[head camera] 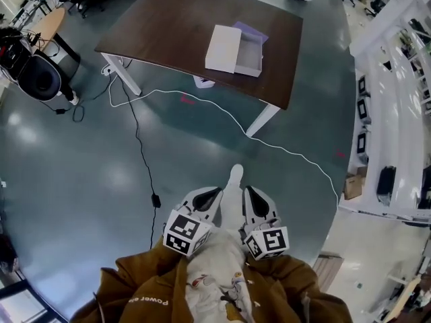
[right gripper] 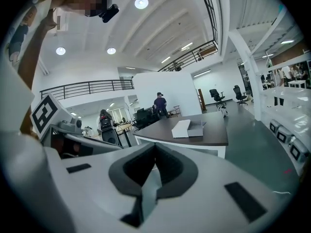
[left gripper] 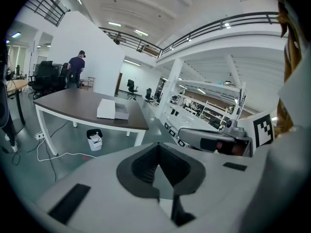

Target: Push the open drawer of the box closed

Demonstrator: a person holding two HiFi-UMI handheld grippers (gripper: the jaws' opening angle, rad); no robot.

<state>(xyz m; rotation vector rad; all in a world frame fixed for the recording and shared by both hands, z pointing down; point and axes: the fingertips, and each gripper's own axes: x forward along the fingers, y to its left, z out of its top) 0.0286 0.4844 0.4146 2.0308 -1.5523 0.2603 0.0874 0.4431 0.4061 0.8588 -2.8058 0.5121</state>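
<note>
A white box (head camera: 223, 48) lies on the dark brown table (head camera: 161, 25), far ahead of me. Its drawer (head camera: 250, 56) stands pulled out on the right side, with a lilac edge showing. The left gripper view has the box (left gripper: 111, 109) small in the distance, and so does the right gripper view, where the box (right gripper: 187, 128) sits on the table top. Both grippers hang close to my body, well short of the table. My left gripper (head camera: 210, 195) is shut with nothing in it, and my right gripper (head camera: 254, 196) is shut and empty too.
A white cable (head camera: 222, 113) snakes across the grey floor between me and the table. A small bin (left gripper: 94, 140) stands under the table. White shelving (head camera: 390, 113) lines the right side. Black equipment (head camera: 40, 76) stands at the left. A person (right gripper: 159, 105) stands beyond the table.
</note>
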